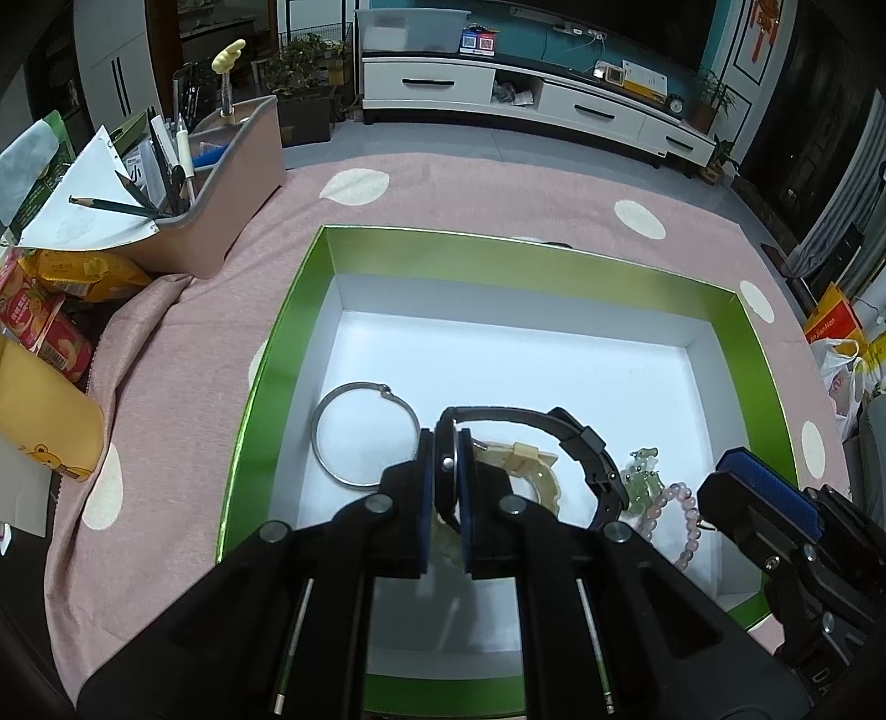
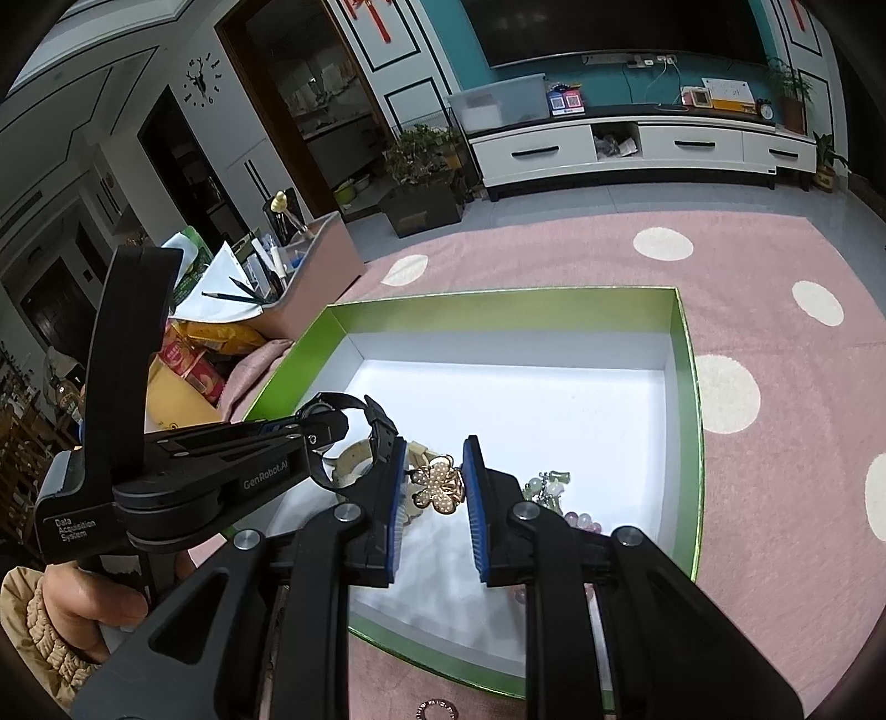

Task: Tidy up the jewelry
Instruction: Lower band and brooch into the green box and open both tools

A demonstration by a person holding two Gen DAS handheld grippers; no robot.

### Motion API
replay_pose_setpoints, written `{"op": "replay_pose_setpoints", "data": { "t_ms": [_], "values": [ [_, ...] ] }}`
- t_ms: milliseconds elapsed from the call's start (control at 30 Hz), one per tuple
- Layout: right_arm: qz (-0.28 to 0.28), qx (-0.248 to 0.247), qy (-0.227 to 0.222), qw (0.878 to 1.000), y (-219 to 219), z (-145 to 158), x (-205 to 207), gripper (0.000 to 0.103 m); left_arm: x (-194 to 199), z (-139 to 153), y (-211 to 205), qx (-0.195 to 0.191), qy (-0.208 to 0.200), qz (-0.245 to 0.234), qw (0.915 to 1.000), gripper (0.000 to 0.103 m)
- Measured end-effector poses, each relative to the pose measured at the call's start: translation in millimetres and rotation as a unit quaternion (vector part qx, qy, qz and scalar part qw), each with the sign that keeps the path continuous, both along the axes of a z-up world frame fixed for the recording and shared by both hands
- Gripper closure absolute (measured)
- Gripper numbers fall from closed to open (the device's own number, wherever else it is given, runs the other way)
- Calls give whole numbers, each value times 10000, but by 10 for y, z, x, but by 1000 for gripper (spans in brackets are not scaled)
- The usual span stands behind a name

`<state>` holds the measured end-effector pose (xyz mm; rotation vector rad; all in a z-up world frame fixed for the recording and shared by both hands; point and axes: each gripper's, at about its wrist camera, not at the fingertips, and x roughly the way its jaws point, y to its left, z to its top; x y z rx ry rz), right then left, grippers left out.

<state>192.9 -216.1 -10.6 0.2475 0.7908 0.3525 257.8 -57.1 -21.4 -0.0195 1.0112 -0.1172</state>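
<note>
A long white TV cabinet (image 2: 637,147) with black handles stands against a teal wall (image 2: 609,77) under a dark screen (image 2: 609,27), on a grey tiled floor (image 2: 609,205), with potted plants (image 2: 421,160), a dark doorway (image 2: 310,99) and an antler clock (image 2: 202,83) to the left.

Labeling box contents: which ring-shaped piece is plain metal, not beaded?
The silver bangle, at the box's left side; the pink bracelet is beaded.

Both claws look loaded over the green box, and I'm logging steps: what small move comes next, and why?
Probably lower the left claw slightly and release the black watch. It is clamped over the box floor, beside the silver bangle. The right claw holds the gold flower brooch nearby.
</note>
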Motion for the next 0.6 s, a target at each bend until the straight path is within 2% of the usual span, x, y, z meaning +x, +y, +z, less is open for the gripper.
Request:
{"op": "replay_pose_setpoints", "data": {
  "t_ms": [600],
  "values": [
    [-178,164,194,9995,-85,-38,23,82,-47,17,-68,150,-60,-87,9998,93]
  ]
}}
